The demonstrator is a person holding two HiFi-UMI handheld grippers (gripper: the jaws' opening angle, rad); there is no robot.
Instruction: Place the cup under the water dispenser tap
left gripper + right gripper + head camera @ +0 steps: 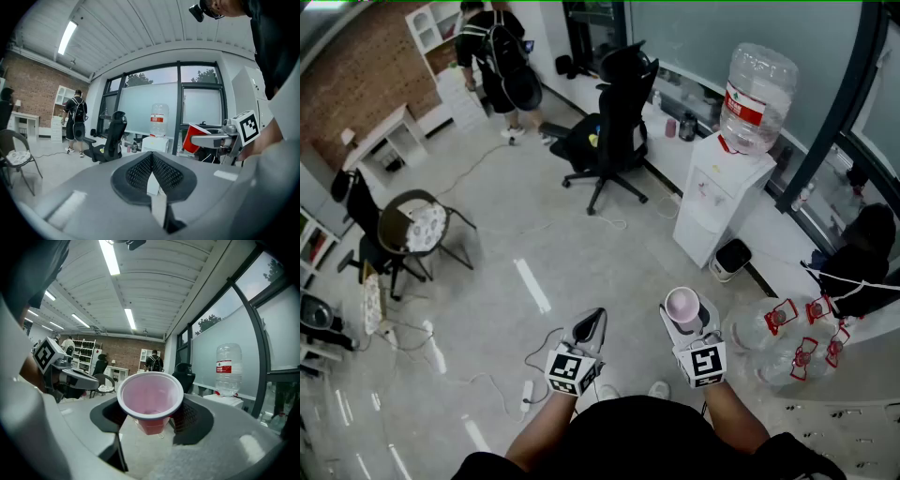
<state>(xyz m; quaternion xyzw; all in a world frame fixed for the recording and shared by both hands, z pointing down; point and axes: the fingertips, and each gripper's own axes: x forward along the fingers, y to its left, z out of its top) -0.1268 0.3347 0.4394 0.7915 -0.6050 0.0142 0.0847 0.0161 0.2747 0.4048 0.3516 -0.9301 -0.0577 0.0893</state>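
Your R gripper (686, 317) jaws clamp the cup (150, 394) upright btwn them, ready for the dispenser (717, 192) well ahead; L gripper (151, 166) jaws closed, empty.

Cup in hand, the water dispenser well ahead across the floor.

The right gripper (686, 324) holds a pink-lined cup (682, 304) upright between its jaws, while the left gripper (592, 321) beside it carries nothing, its jaws drawn together to a point. The white water dispenser (717, 202) stands by the window wall with a big bottle (757, 94) on top and a small bin (731, 259) at its foot. A black office chair (617, 117) sits to its left, and a person (495, 58) stands at the far end.
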